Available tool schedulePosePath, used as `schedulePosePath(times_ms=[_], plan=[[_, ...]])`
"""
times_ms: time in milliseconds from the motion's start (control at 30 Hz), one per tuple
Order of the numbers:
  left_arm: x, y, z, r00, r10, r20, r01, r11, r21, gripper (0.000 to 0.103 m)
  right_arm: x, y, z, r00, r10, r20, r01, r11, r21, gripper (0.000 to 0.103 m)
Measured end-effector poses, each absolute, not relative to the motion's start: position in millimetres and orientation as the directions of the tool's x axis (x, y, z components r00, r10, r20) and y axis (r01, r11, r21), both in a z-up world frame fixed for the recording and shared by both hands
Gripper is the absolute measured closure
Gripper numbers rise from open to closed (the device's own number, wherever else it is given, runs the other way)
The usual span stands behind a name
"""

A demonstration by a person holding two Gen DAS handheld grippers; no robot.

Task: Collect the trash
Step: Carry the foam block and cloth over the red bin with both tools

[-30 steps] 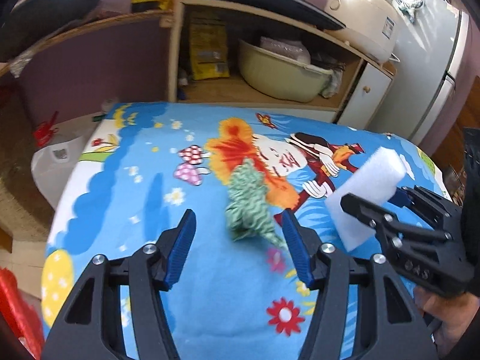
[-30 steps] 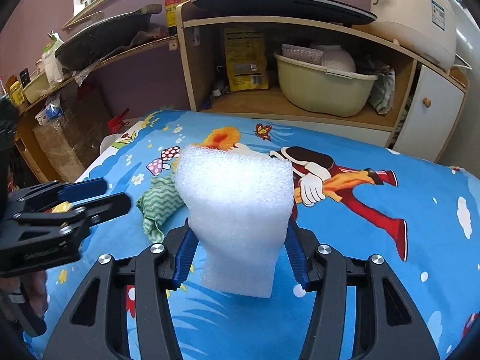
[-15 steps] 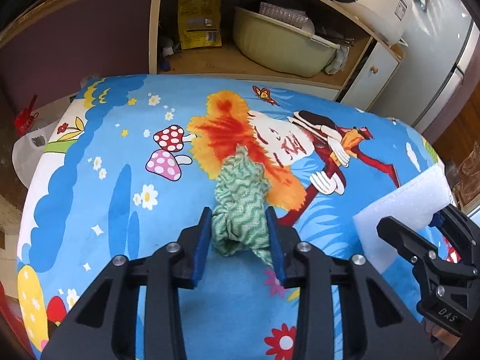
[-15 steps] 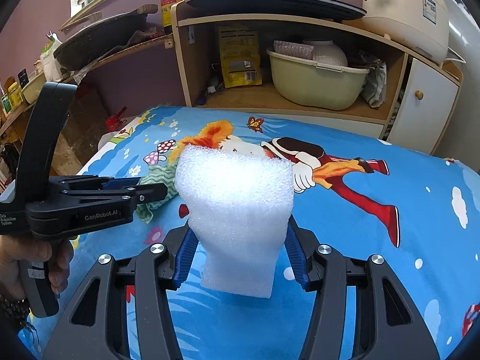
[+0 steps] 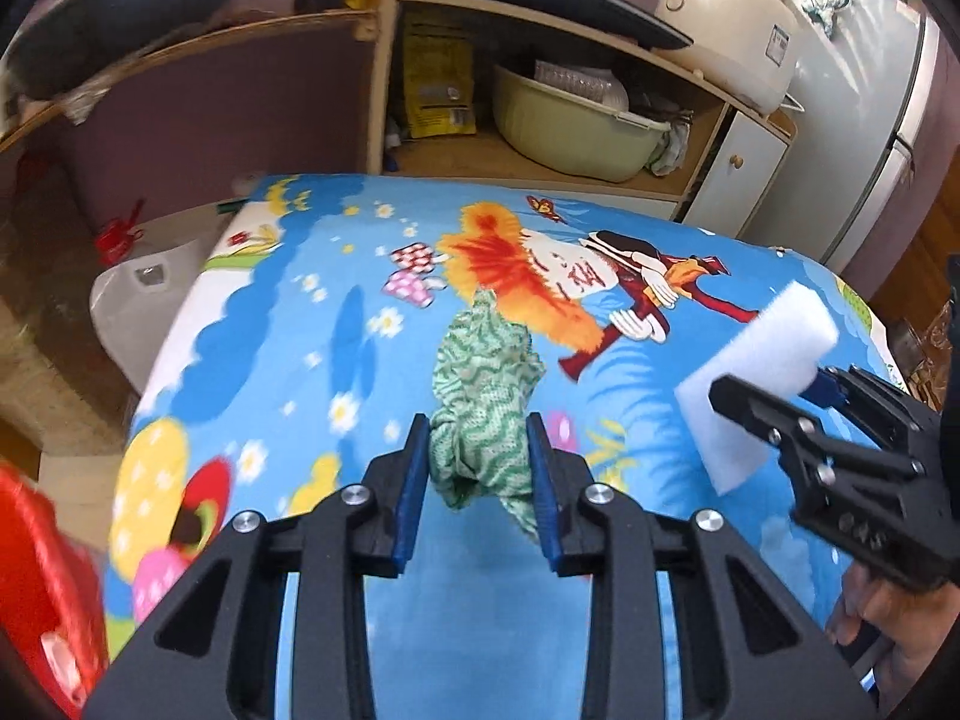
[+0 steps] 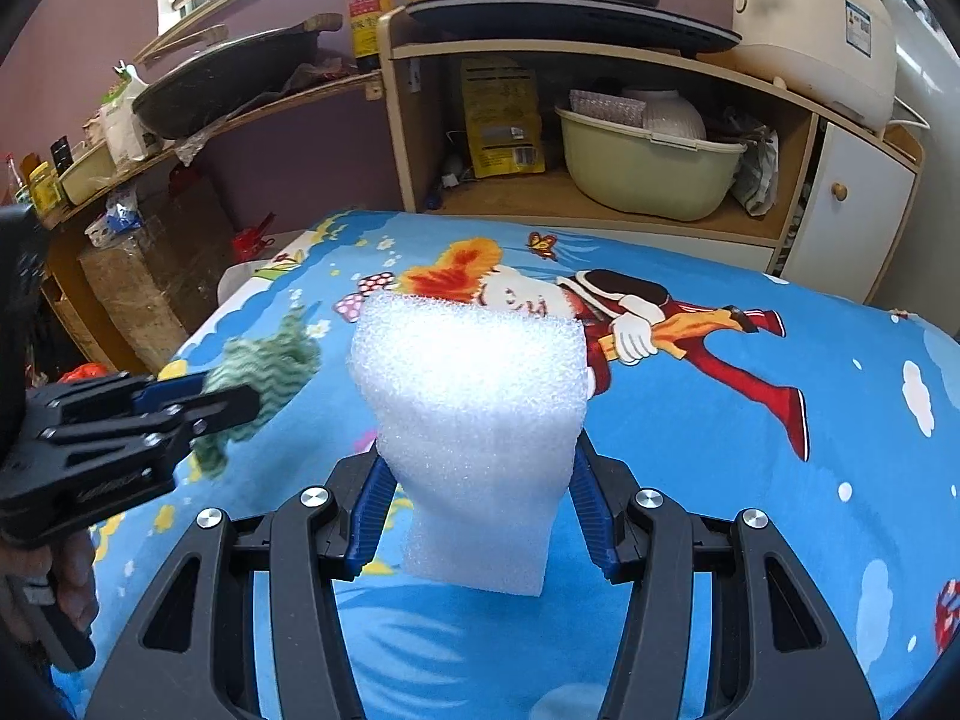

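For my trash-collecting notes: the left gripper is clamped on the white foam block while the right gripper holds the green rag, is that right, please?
Not quite: the items are swapped. In the left wrist view, the left gripper is clamped on the green rag, its jaws having just closed on it. In the right wrist view, the right gripper holds the white foam block.

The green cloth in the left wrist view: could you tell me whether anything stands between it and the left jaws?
Nothing does: the left gripper has just closed on the green cloth.
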State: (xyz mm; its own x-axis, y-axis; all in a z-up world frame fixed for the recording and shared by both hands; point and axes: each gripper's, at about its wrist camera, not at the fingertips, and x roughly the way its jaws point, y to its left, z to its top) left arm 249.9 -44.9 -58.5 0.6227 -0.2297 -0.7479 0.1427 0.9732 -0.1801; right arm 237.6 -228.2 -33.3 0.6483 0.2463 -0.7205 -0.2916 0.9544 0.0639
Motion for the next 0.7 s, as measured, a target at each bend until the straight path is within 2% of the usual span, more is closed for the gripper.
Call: schedulePosePath(times_ms=[700], plan=[[120.1, 14.0, -25.1, 0.705, -0.084, -0.705, -0.016, 0.991, -0.134, 0.072, 153.8, -167.7, -9.5, 0.641, 0.279, -0.715, -0.350, 0.935, 0.052, 0.052]])
